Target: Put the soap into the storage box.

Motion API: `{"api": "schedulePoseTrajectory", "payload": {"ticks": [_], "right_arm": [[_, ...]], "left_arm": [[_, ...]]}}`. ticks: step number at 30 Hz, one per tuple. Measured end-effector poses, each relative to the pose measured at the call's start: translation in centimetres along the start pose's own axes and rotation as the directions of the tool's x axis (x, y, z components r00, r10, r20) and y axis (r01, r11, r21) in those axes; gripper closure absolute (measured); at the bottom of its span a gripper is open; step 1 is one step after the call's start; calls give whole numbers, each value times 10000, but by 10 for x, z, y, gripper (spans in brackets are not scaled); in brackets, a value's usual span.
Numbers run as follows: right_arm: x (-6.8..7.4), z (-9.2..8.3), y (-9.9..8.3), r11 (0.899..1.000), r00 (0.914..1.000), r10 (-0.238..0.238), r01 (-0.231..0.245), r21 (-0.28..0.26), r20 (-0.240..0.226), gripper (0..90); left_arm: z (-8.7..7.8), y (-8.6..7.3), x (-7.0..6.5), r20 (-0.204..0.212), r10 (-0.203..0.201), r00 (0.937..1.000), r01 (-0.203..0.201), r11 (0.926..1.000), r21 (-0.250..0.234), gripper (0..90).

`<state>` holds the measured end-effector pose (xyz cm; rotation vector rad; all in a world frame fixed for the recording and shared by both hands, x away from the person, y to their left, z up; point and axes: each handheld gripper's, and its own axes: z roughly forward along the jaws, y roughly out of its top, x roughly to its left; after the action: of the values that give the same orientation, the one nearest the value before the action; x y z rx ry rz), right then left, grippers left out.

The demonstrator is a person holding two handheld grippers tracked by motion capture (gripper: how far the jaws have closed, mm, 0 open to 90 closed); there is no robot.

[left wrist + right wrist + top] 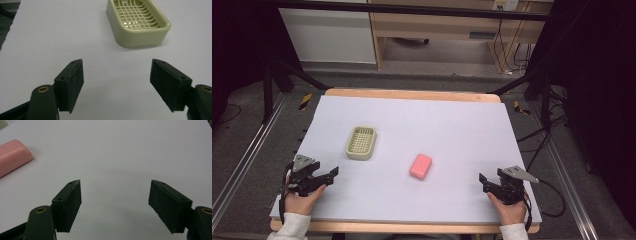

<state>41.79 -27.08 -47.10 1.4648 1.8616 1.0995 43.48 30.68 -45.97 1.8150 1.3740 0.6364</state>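
White sheet point(452, 135) covers wooden table | grey floor point(257, 150) | left gripper point(117, 75), right gripper point(115, 195) released

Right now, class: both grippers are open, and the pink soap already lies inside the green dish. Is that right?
One thing is wrong. The pink soap lies on the white table cover, apart from the green dish, as the high view shows. Both the left gripper and the right gripper are open.

Pink soap bar point(420, 166) flat mid-table; empty pale-green slotted soap dish point(361, 142) upright, apart, up-left.
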Motion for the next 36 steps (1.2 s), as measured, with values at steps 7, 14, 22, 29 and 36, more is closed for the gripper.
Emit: {"api": "schedulePoseTrajectory", "payload": {"ticks": [7, 14, 22, 29, 36], "right_arm": [[3, 1, -2, 9999, 9999, -114, 114, 64, -46, 258], [5, 1, -2, 9998, 9998, -167, 168, 75, -106, 257], [5, 1, -3, 9995, 9995, -300, 300, 70, -68, 261], [5, 0, -2, 9993, 9993, -370, 370, 8, -14, 274], [5, 1, -3, 9991, 9991, -413, 413, 48, 10, 274]], "left_arm": [[1, 2, -14, 241, 211, 9995, -213, 9998, 47, 283], [1, 5, -22, 427, 329, 9985, -333, 9994, 89, 292], [1, 9, -34, 701, 496, 9963, -503, 9987, 77, 290], [4, 14, -45, 928, 698, 9932, -704, 9975, 34, 282], [5, 20, -53, 1024, 974, 9900, -979, 9952, 1, 276]]}}
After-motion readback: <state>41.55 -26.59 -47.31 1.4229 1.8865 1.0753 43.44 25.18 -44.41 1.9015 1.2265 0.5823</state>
